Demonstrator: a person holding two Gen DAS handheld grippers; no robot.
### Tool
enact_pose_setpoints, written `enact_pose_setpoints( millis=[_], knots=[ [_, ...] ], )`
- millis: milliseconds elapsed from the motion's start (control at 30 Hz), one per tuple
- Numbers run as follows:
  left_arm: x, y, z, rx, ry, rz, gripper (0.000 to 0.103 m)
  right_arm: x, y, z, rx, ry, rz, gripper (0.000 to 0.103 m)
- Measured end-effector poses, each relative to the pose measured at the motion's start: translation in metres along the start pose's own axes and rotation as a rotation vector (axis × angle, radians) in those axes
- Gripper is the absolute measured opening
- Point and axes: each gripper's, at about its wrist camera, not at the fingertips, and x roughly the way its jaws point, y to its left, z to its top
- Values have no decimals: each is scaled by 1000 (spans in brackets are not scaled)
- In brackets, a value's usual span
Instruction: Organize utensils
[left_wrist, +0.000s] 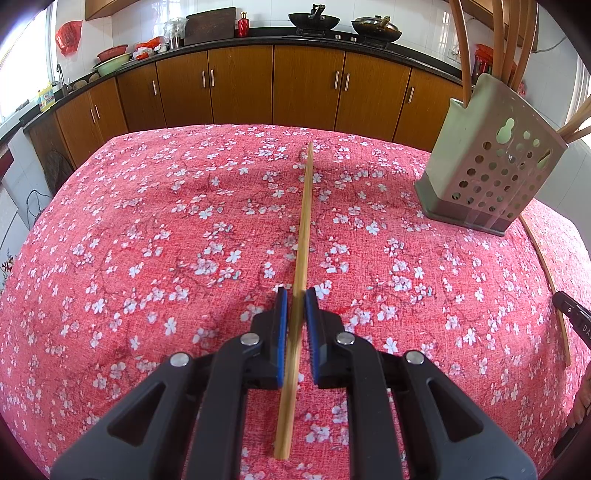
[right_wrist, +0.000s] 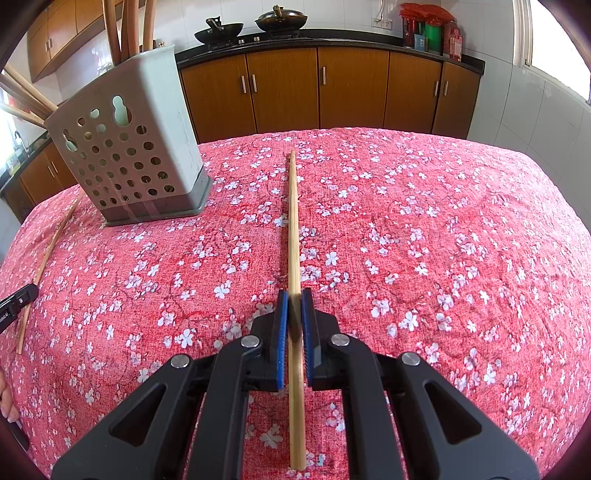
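Note:
My left gripper (left_wrist: 296, 295) has its blue pads closed on a bamboo chopstick (left_wrist: 303, 229) that points away over the red floral tablecloth. My right gripper (right_wrist: 294, 295) is closed the same way on another bamboo chopstick (right_wrist: 293, 229). A grey perforated utensil holder (left_wrist: 491, 162) with several wooden utensils stands at the right of the left wrist view, and it also shows at the upper left of the right wrist view (right_wrist: 129, 147). The right chopstick shows at the right edge of the left wrist view (left_wrist: 546, 273), and the left one at the left edge of the right wrist view (right_wrist: 48, 254).
The table (left_wrist: 147, 240) is covered by a red cloth with white blossoms. Beyond its far edge run wooden kitchen cabinets (left_wrist: 240, 85) and a dark counter with woks (left_wrist: 314, 20), bowls and bottles. A person's fingers (right_wrist: 7, 406) show at the left edge.

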Motion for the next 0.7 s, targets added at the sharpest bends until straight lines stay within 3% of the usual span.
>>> enact_pose_setpoints(
  millis=[700],
  knots=[
    [0, 0, 0, -19, 1, -16, 13, 0, 1, -1, 2, 0, 2, 9]
  ],
)
